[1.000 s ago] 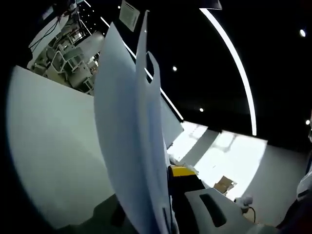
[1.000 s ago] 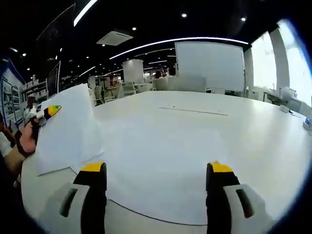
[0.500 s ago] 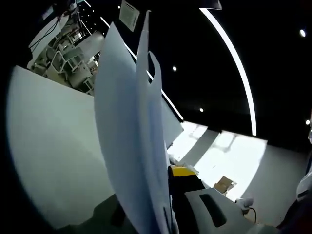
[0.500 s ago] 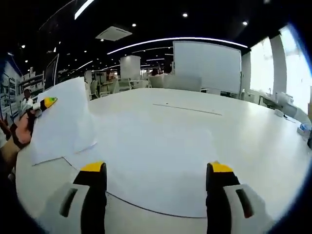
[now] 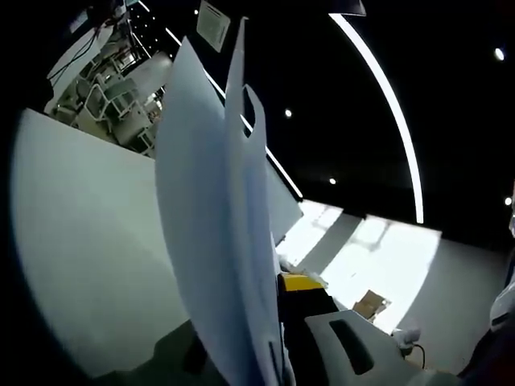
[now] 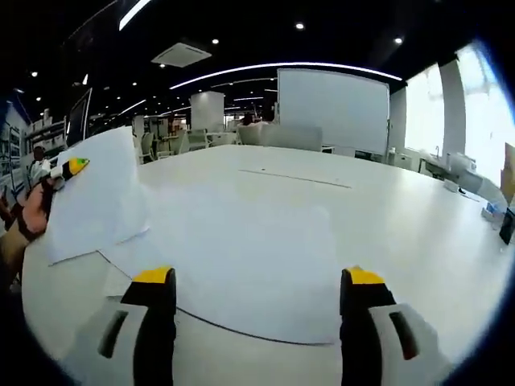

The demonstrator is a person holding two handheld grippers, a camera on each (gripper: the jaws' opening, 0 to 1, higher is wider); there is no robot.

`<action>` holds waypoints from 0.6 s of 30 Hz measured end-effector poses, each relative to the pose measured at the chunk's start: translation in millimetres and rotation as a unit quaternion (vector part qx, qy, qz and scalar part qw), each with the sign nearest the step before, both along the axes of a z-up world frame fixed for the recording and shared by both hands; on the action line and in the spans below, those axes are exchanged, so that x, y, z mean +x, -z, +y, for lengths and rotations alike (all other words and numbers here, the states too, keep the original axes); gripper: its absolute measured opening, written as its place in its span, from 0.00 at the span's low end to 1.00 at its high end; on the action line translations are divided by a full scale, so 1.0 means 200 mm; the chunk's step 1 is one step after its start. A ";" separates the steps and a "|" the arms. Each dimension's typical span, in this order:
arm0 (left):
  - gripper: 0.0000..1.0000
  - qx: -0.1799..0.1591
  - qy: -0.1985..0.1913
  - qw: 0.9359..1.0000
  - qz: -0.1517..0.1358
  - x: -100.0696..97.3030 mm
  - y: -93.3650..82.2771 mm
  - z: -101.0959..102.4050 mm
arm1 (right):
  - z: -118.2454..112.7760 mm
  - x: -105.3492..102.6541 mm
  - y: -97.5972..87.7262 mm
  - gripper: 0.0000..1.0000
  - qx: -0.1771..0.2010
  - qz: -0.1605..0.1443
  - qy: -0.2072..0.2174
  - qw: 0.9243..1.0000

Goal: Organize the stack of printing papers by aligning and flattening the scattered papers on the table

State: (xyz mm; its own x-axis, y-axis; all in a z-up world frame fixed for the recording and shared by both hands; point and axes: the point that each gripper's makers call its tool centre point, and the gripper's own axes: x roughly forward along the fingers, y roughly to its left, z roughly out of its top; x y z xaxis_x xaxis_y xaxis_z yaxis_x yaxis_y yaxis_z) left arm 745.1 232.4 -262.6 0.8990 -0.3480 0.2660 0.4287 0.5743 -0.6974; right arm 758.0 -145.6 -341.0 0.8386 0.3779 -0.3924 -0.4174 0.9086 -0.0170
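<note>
My left gripper [image 5: 278,338] was clamped on a few sheets of paper [image 5: 213,241], holding them up on edge so they rose from six o'clock towards twelve in the left gripper view. In the right gripper view that gripper [image 6: 71,167] sat at nine o'clock with the lifted sheets fanned out below it, their lower edges down near the worktop [image 6: 386,217].

My right gripper [image 6: 257,277] was wide open and held nothing, hovering over more loose sheets [image 6: 249,265] lying flat just beyond its yellow tips.

The risk, as I judged it, lay in the thin pinch: the sheets were already splaying apart at the top, so any quick swing could let one slip free or crease at the grip. Bringing my right gripper down carelessly could also skid the flat sheets farther out of line, or fold a corner under.

I saw no tray, box or bin near the papers.
</note>
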 end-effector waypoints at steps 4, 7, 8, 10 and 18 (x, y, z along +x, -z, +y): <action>0.07 0.001 -0.001 1.000 0.000 0.00 0.00 0.00 | -0.02 0.00 -0.01 0.79 0.000 -0.003 0.005 1.000; 0.07 0.002 -0.001 1.000 0.000 0.00 0.00 0.00 | -0.04 -0.01 -0.01 0.79 -0.001 -0.008 0.008 1.000; 0.07 0.002 -0.001 1.000 0.000 0.00 0.00 0.00 | -0.04 -0.02 -0.01 0.79 -0.002 -0.009 0.009 1.000; 0.07 0.002 -0.001 1.000 0.000 0.00 0.00 0.00 | -0.05 -0.03 -0.02 0.79 -0.003 -0.010 0.011 1.000; 0.07 0.004 -0.002 1.000 0.001 0.00 0.00 0.00 | -0.07 -0.06 -0.01 0.78 -0.008 -0.016 0.022 1.000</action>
